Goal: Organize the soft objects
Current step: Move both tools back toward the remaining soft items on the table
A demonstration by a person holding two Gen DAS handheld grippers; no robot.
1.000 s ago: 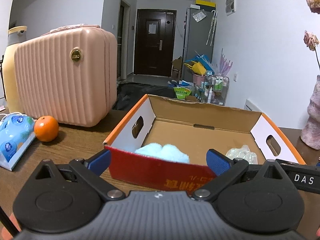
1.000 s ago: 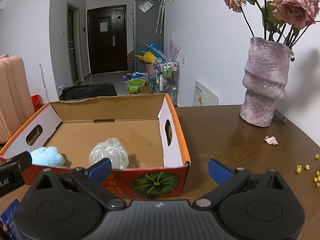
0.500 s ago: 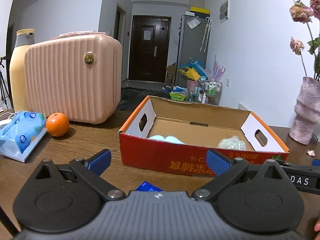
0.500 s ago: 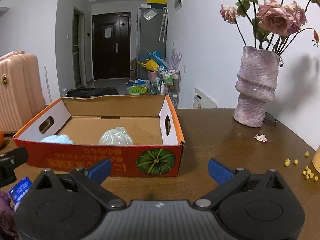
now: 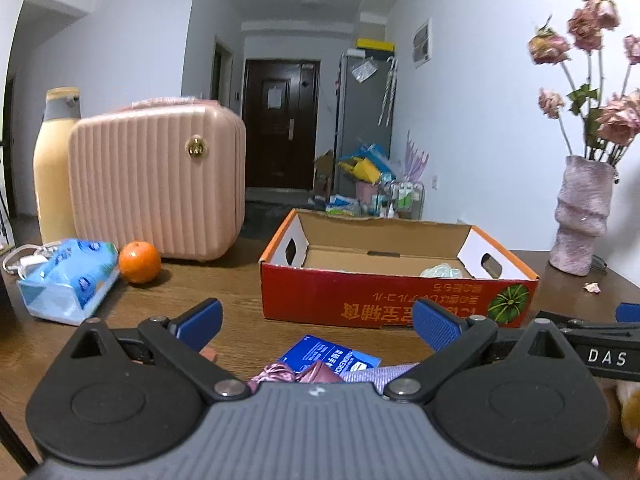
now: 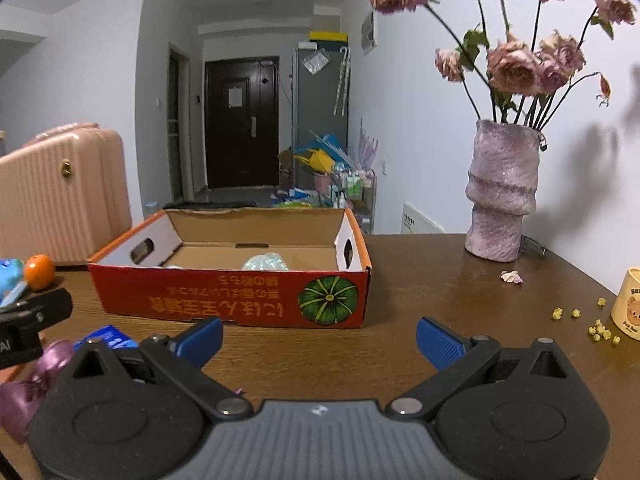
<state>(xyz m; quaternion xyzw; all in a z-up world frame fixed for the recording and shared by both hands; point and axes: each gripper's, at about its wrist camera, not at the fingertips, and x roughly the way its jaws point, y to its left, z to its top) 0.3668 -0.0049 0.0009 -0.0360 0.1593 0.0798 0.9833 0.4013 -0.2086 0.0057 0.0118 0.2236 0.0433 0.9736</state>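
Red cardboard box with pumpkin print sits on the brown wooden table, open top. Inside it, near its right end wall, a pale crinkly soft ball; only the top shows over the front wall. A sliver of something pale blue is at the box's left inside, too little showing to name.

Left gripper hangs in front of the box, jaws spread wide, nothing between them. Just below it, in front of the box: blue tissue packet flat on the table, touching a purple satin bow and a lilac cloth, both partly hidden by the gripper body.

Right gripper is in front of the box's right corner, jaws also wide apart, holding nothing.

Left of the box: orange, blue tissue pack, pink suitcase, cream bottle behind it. Right of the box: purple vase with dried roses, a fallen petal, yellow crumbs, bear cup at the edge.
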